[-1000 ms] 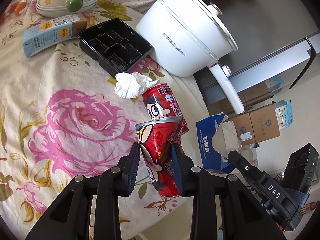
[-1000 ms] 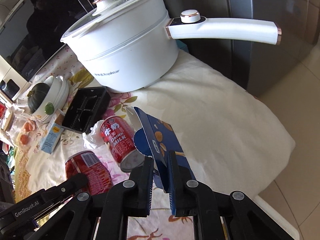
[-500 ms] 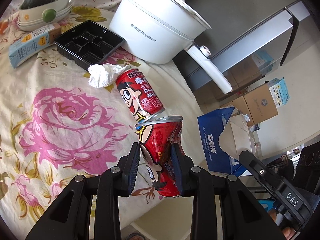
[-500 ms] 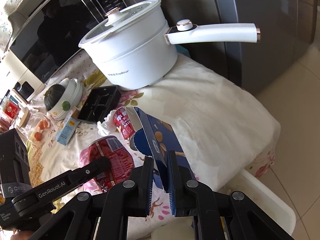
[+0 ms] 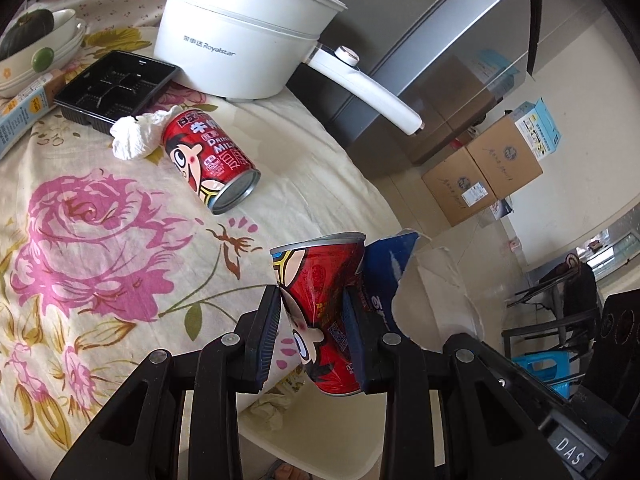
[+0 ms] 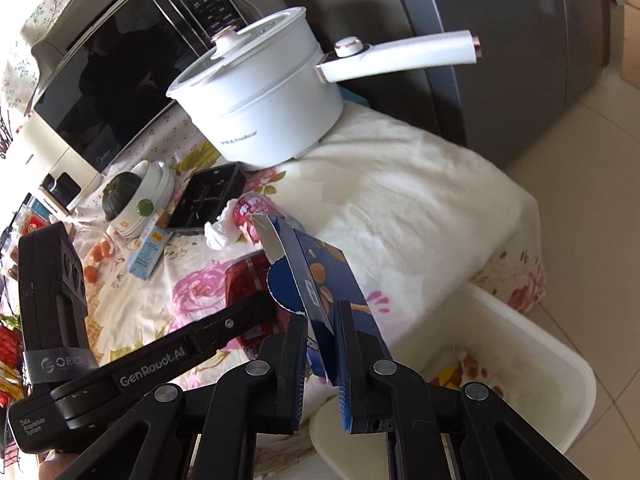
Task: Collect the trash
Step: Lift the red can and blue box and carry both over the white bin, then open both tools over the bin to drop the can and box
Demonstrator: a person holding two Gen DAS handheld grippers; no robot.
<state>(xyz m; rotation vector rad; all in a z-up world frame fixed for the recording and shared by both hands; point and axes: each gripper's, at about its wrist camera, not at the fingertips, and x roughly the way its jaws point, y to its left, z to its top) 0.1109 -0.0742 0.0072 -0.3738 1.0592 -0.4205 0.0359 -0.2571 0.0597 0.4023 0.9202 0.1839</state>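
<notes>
My left gripper (image 5: 314, 320) is shut on a dented red milk can (image 5: 320, 296) and holds it past the table edge, over a white bin (image 5: 320, 440). My right gripper (image 6: 322, 344) is shut on a flattened blue snack box (image 6: 316, 276), also above the white bin (image 6: 520, 344); the box shows beside the can in the left wrist view (image 5: 384, 276). A second red can (image 5: 208, 160) lies on its side on the floral tablecloth (image 5: 88, 216) next to a crumpled white tissue (image 5: 132, 138). A black plastic tray (image 5: 114, 86) and a small carton (image 5: 20, 116) lie further back.
A white electric pot (image 5: 236, 40) with a long handle stands at the back of the table. Stacked bowls with a squash (image 5: 32, 44) sit far left. A microwave (image 6: 120, 68) stands behind. A grey fridge (image 5: 420, 60) and cardboard boxes (image 5: 480, 176) are on the right.
Both grippers have pulled back from the table with the can and the box, and now hang over the white bin beside the table edge. The table objects have not moved.
</notes>
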